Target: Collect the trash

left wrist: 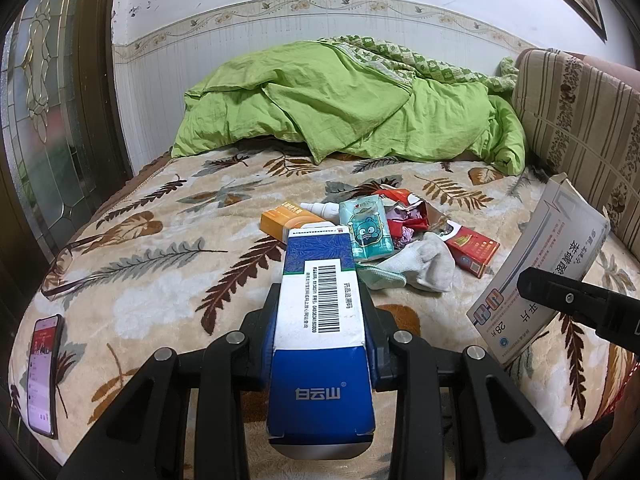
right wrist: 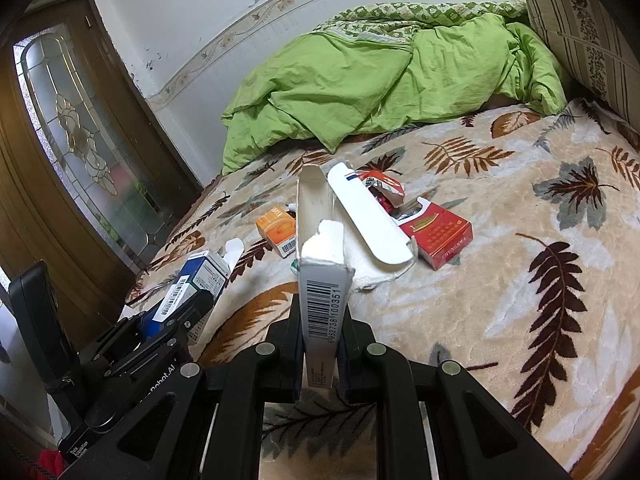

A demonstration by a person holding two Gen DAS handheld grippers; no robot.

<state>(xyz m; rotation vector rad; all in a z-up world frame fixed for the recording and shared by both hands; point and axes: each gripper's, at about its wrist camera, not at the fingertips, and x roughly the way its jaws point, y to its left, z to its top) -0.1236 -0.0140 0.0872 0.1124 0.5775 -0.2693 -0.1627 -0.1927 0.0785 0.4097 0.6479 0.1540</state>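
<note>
Trash: left wrist view, blue-and-white box (left wrist: 320, 320) clamped in the left gripper (left wrist: 322, 308) above the leaf-print bed (left wrist: 168, 240), litter pile (left wrist: 400, 236) at 1 o'clock; right wrist view, flattened white carton (right wrist: 324, 280) clamped in the right gripper (right wrist: 322, 340), red pack (right wrist: 436, 236) at 1 o'clock.

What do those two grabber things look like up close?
Both are black plastic. The left tool and the right tool each have angled arms with triangle-shaped cutouts, joined by round silver pins. The left one's body carries small white lettering. No cables, sleeves or hands show.
</note>
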